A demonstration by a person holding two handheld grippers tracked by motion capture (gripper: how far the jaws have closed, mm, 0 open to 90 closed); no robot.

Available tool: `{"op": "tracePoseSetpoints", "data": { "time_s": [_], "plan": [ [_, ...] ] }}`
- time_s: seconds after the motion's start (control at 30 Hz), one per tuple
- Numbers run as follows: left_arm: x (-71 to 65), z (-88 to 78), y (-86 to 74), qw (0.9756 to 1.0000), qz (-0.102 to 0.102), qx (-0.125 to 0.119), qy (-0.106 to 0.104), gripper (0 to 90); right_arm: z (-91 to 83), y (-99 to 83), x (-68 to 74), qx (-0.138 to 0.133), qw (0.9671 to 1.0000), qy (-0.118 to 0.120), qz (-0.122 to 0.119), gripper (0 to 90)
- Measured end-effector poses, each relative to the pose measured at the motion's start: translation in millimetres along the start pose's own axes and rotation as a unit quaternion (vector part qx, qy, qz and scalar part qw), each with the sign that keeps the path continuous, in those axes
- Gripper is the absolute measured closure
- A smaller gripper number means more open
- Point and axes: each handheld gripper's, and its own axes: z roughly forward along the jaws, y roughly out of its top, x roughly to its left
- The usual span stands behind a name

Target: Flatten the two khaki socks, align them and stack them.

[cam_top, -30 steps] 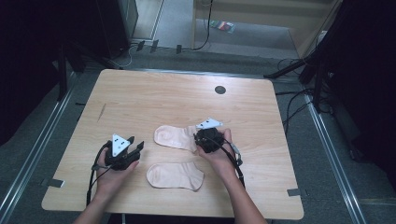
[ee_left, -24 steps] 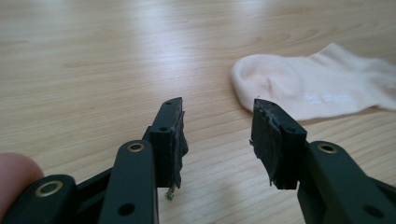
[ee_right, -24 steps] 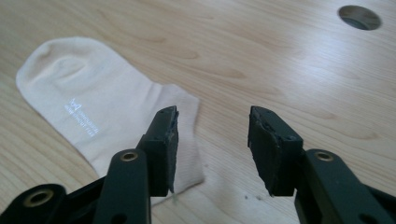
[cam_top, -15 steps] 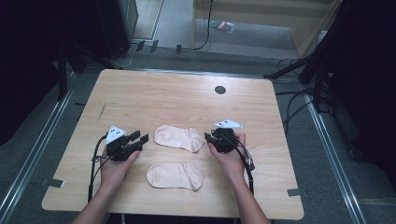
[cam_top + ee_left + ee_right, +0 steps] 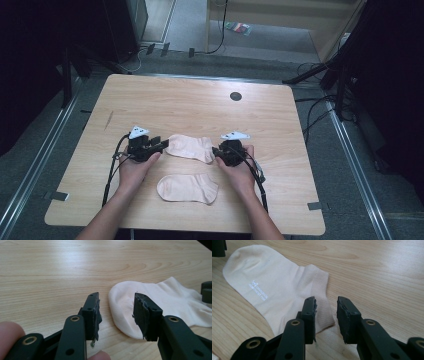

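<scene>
Two pale pink ankle socks lie flat on the wooden table [image 5: 200,107]. The farther sock [image 5: 190,147] stretches between my two grippers; the nearer sock [image 5: 187,188] lies below it, between the forearms. My left gripper [image 5: 162,145] is at the farther sock's toe end, open. In the left gripper view that gripper [image 5: 116,303] has its jaws spread, with the rounded toe [image 5: 160,300] just ahead. My right gripper [image 5: 217,152] is at the cuff end, open. The right gripper view has the ribbed cuff [image 5: 322,287] lying at the gap of that gripper [image 5: 326,302].
A dark round grommet [image 5: 235,96] sits in the table's far middle. Cables trail from both grippers toward the front edge. Bare wood surrounds the socks on all sides. Floor rails and black stands flank the table.
My left gripper has moved right and slightly forward to the sock's toe. My right gripper has come off the sock's top to its cuff end. Both socks lie where they were.
</scene>
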Motion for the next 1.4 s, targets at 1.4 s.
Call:
{"op": "tracePoseSetpoints", "data": {
  "time_s": [1.4],
  "plan": [
    [-28.4,-47.7,-3.8,0.9986,0.036,-0.027,-0.027,89.8,-46.4,5.1,21.0,-0.049,0.9987,-0.008,-0.007,87.2]
  ]
}}
